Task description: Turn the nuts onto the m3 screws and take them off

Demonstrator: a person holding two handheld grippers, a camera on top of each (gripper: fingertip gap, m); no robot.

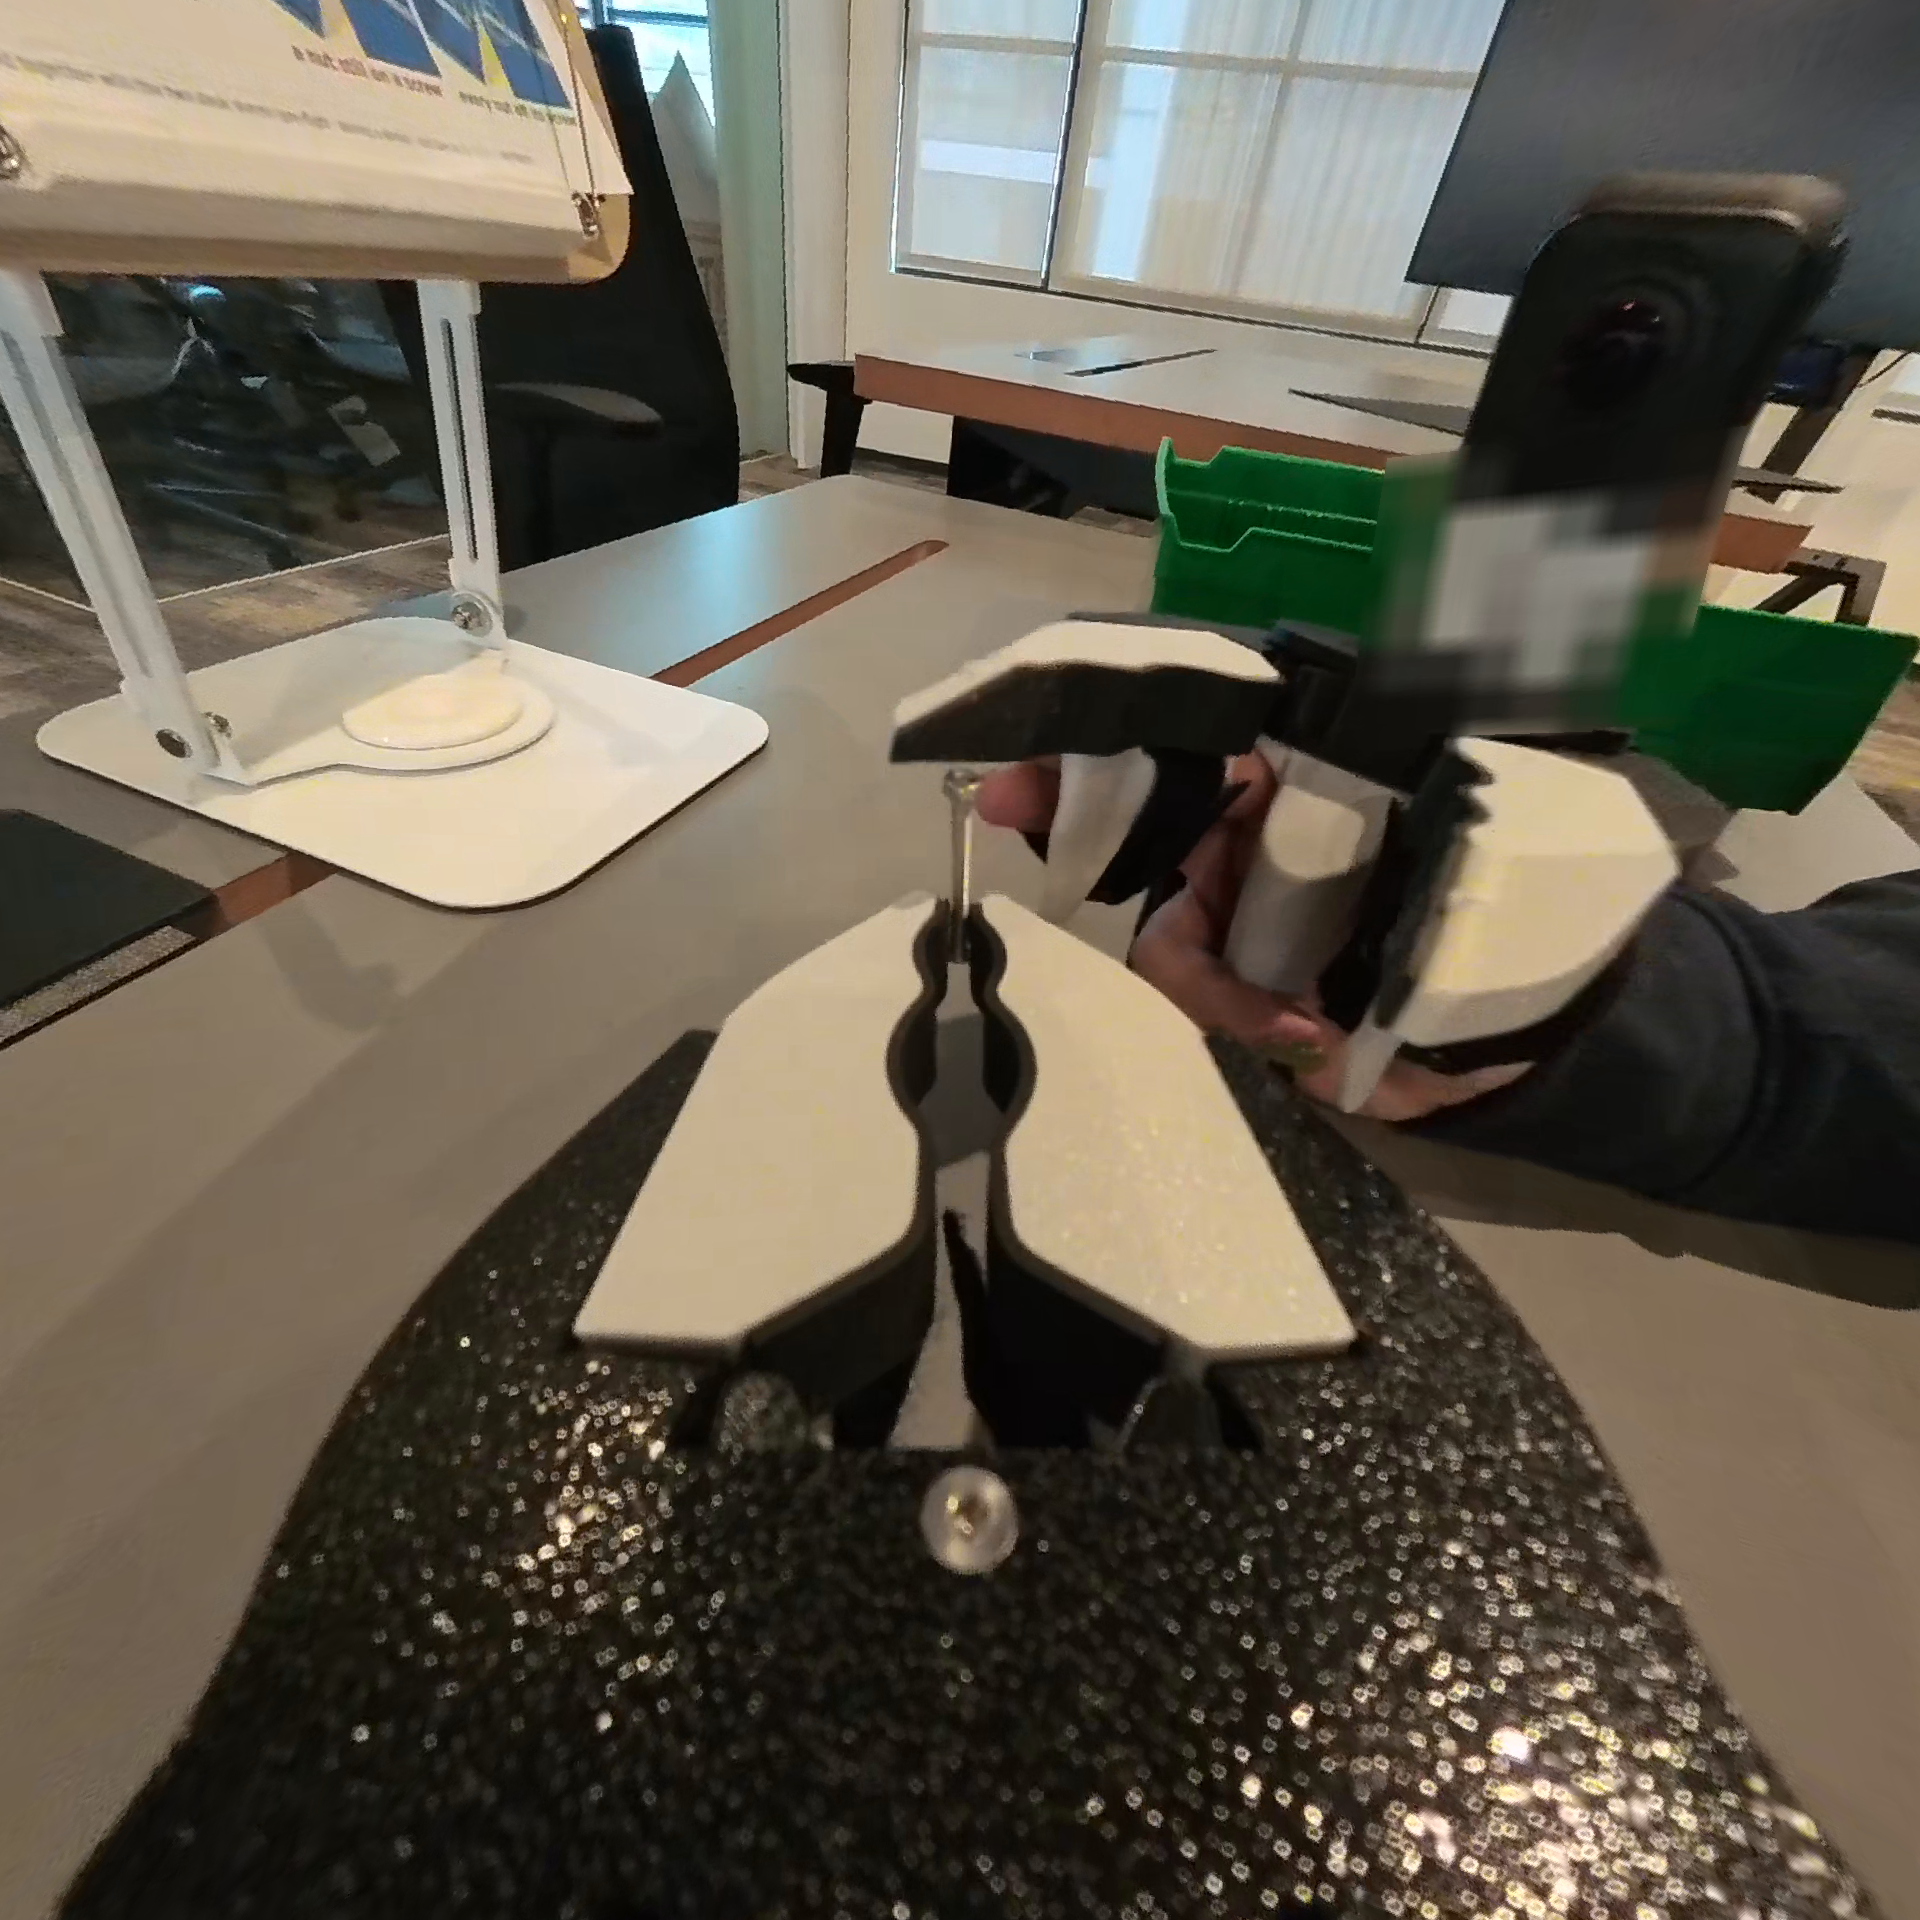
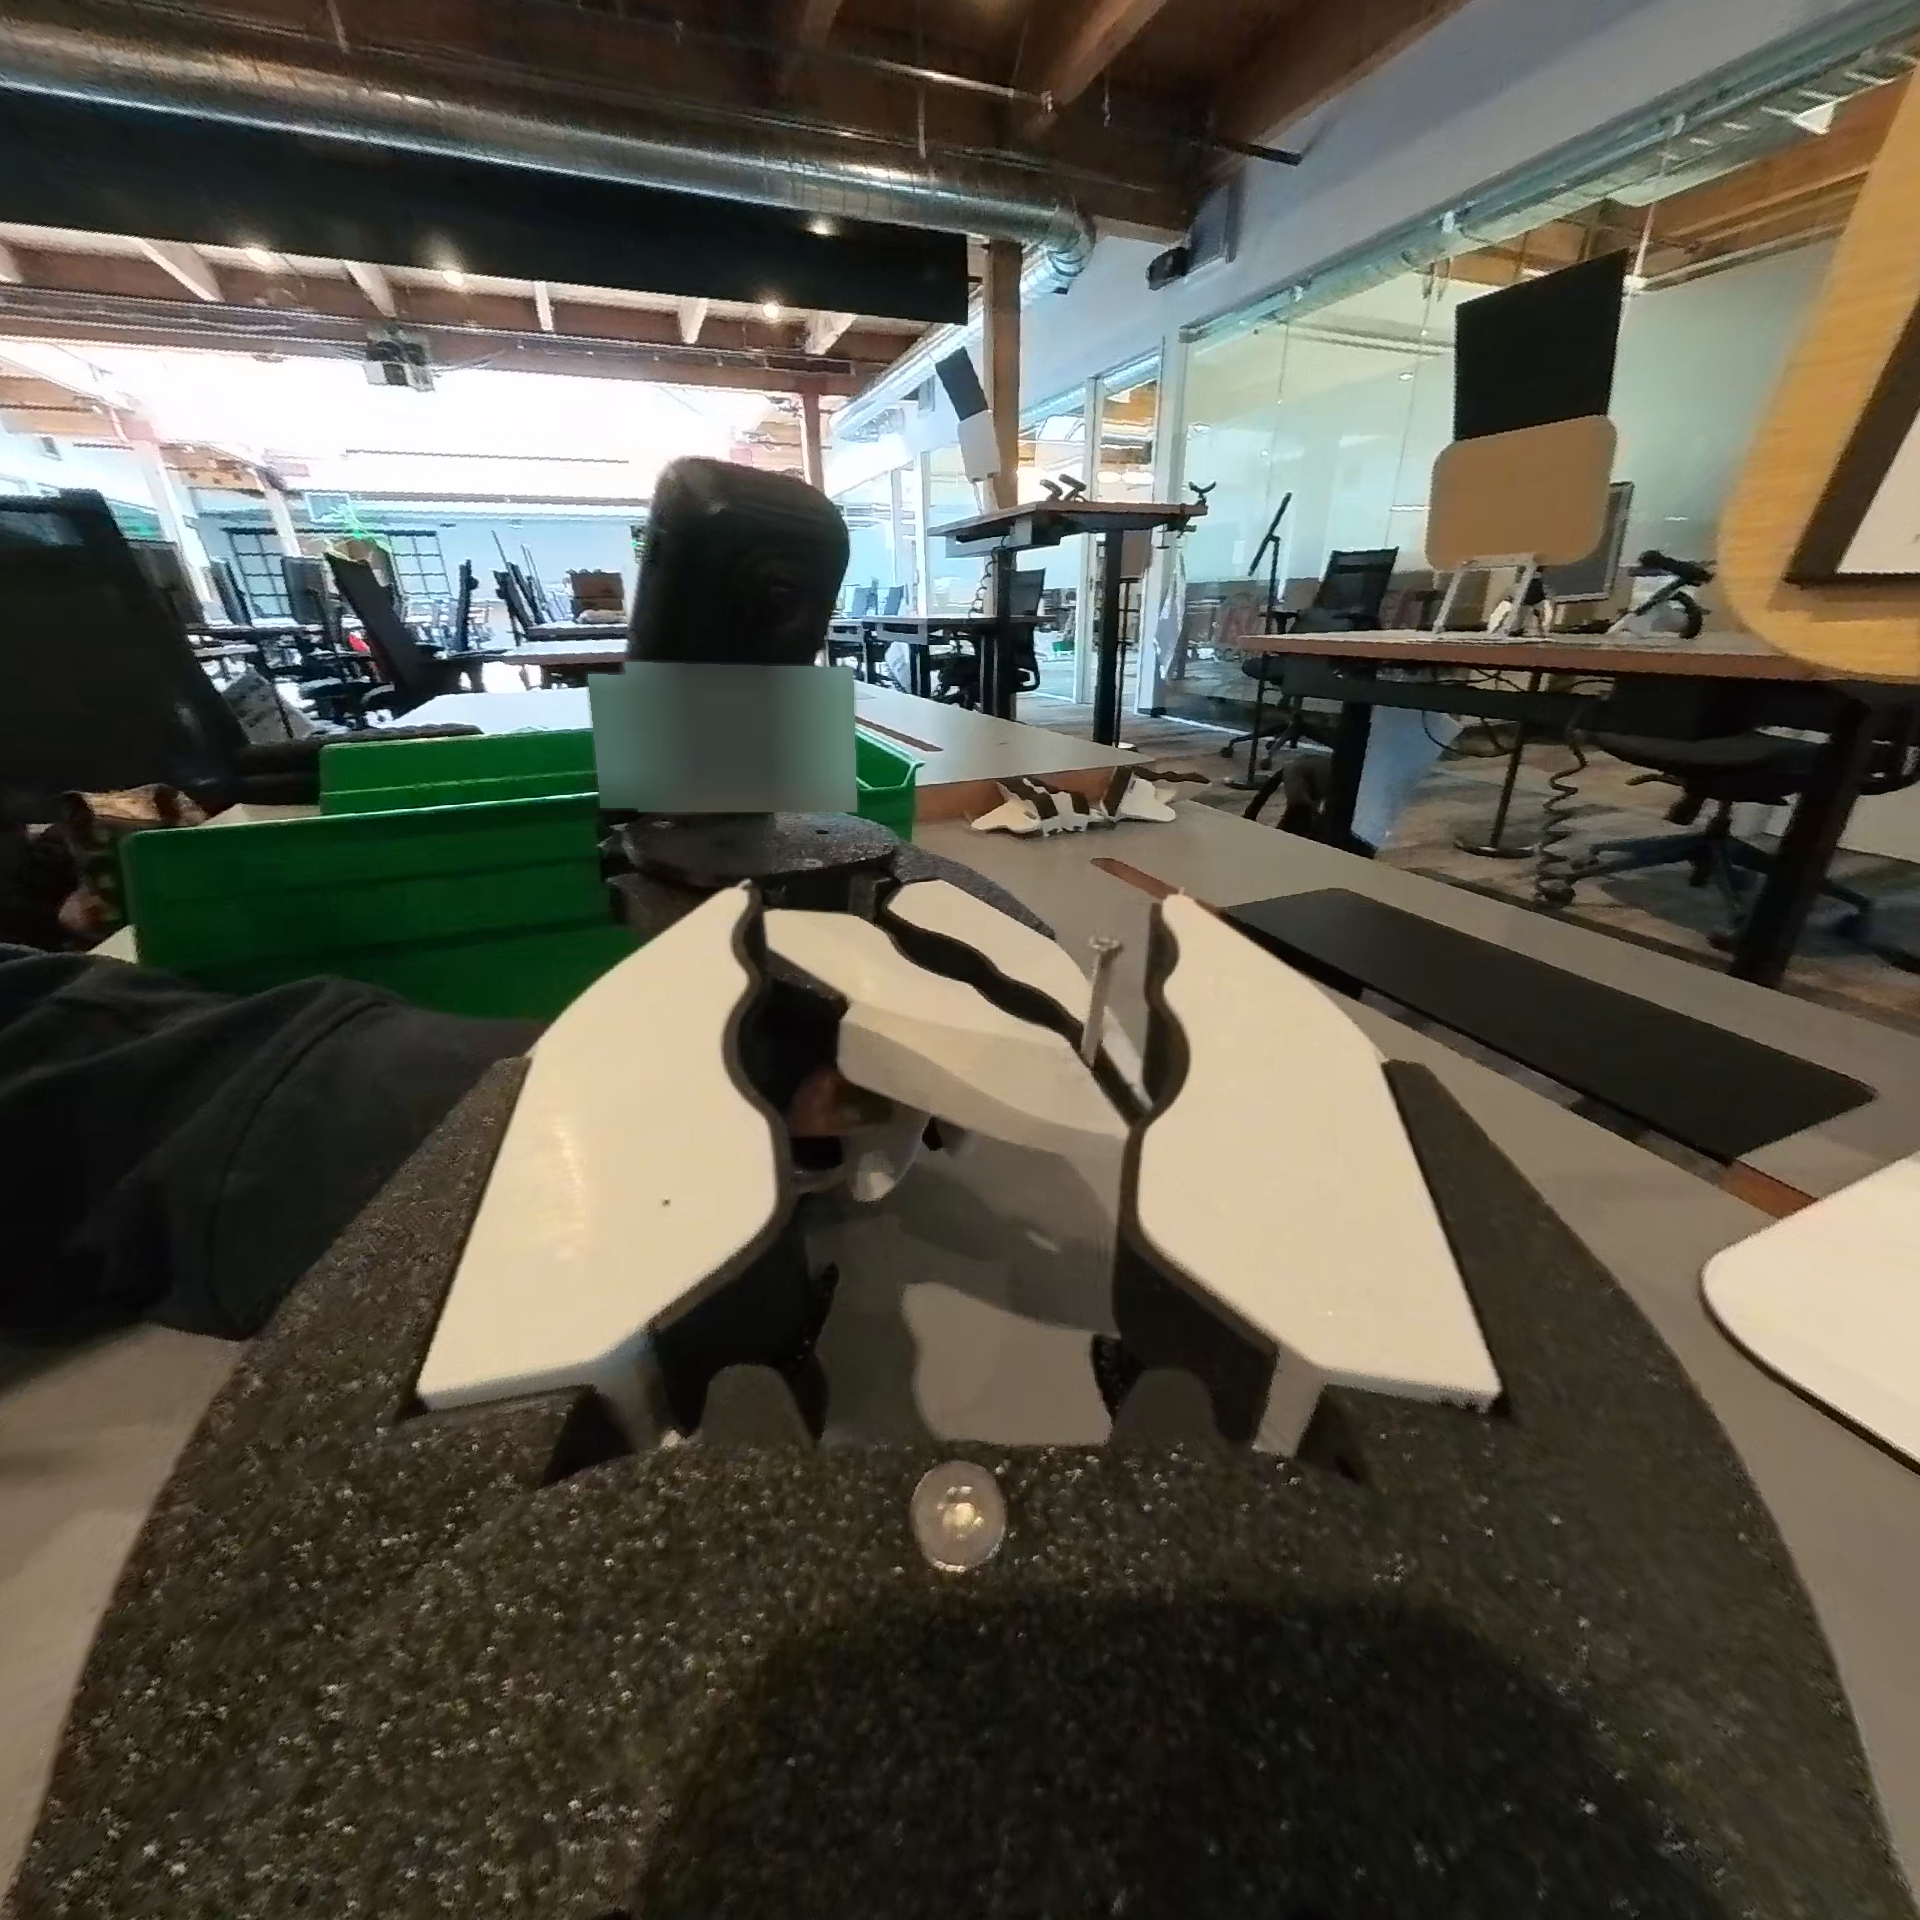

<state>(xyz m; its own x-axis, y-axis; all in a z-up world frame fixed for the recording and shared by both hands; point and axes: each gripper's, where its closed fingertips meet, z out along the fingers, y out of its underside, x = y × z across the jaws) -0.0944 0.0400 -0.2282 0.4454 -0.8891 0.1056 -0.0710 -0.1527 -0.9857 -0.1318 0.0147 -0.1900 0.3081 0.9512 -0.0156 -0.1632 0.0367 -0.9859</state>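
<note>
A grey tabletop (image 1: 312, 1039) carries stacked green bins (image 1: 1262, 540), a white stand base (image 1: 582, 769) and a black mat (image 2: 1538, 1018). Above it the left gripper (image 1: 961, 914) is clenched on the lower end of a thin silver screw (image 1: 961, 862), which stands upright from its fingertips. The right gripper (image 2: 961, 925) is spread wide with nothing pressed between its fingers (image 2: 1226, 997); they reach around the left gripper's tips, one finger (image 1: 1039, 696) hanging just over the screw head without clearly touching it.
</note>
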